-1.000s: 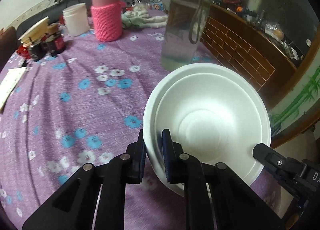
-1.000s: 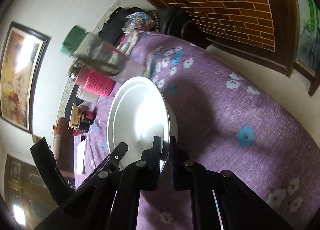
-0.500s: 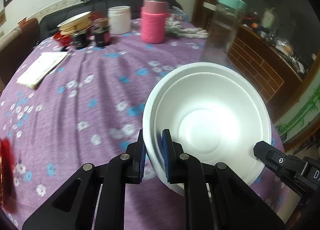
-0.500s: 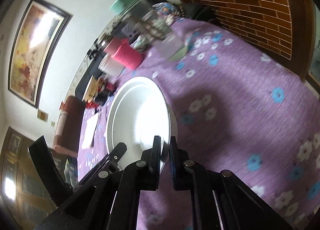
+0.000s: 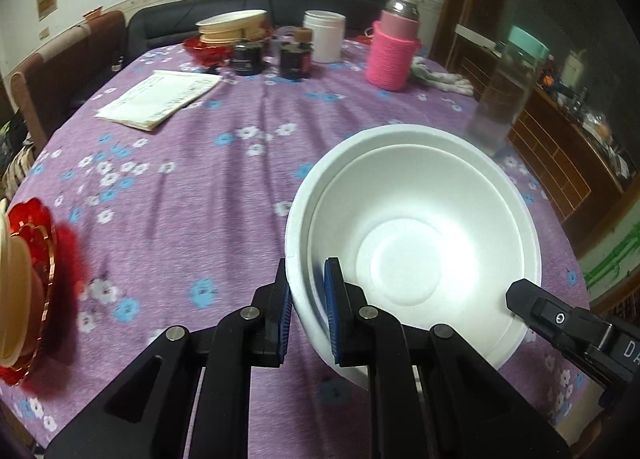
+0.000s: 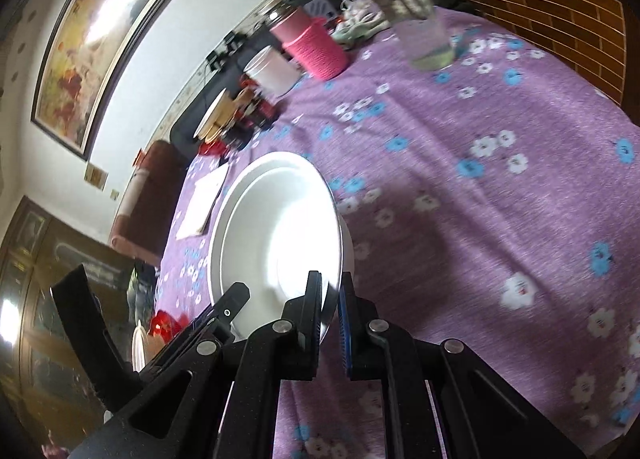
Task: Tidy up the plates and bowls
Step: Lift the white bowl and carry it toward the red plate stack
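Observation:
My left gripper [image 5: 307, 299] is shut on the near left rim of a white foam bowl [image 5: 416, 243], one pad inside and one outside. My right gripper [image 6: 330, 307] is shut on the opposite rim of the same white bowl [image 6: 276, 227]; its black body shows at the lower right of the left wrist view [image 5: 576, 323]. The bowl looks like two nested bowls and is held above the purple flowered tablecloth [image 5: 180, 187]. A red plate with a cream bowl on it [image 5: 24, 283] sits at the table's left edge. A stack of cream bowls [image 5: 232, 25] stands at the far side.
A pink knit-covered jar [image 5: 394, 51], a white tub [image 5: 324, 35], two dark jars [image 5: 272, 57] and a paper pad [image 5: 160, 97] stand at the far side. A clear bottle with a teal lid [image 5: 504, 99] stands right of the bowl. Chairs ring the table.
Both grippers have swung left with the bowl, from the bottle at the right edge toward the table's middle. The red plate has come into view on the left. The grips are unchanged.

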Tool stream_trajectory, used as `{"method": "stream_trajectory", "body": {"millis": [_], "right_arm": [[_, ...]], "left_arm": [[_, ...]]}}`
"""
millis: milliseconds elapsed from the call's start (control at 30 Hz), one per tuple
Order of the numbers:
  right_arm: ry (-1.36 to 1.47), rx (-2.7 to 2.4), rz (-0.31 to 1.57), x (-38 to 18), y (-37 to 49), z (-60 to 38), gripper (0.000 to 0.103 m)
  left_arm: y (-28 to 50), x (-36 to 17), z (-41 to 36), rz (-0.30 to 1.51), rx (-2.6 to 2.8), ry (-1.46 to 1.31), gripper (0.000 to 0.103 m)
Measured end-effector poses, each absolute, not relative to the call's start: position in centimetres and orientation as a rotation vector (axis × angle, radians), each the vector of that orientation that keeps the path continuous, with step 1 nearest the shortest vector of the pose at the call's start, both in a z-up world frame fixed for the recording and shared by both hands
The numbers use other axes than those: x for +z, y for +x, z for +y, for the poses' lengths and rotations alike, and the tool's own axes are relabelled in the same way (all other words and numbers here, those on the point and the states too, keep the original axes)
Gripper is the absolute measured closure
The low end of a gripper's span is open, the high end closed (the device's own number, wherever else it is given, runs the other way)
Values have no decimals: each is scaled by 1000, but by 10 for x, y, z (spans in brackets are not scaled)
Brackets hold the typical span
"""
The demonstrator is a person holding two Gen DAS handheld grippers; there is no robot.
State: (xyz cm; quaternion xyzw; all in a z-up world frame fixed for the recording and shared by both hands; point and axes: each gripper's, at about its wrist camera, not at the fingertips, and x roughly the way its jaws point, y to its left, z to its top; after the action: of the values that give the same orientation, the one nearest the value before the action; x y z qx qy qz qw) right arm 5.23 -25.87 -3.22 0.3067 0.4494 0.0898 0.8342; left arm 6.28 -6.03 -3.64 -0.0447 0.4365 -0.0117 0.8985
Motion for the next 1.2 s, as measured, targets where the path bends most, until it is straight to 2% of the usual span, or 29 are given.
{"method": "stream_trajectory", "body": {"millis": [1200], "right_arm": [[427,412,955,2,48,-126,95]], "left_arm": [[19,-14,56,816,193,-193,90]]}}
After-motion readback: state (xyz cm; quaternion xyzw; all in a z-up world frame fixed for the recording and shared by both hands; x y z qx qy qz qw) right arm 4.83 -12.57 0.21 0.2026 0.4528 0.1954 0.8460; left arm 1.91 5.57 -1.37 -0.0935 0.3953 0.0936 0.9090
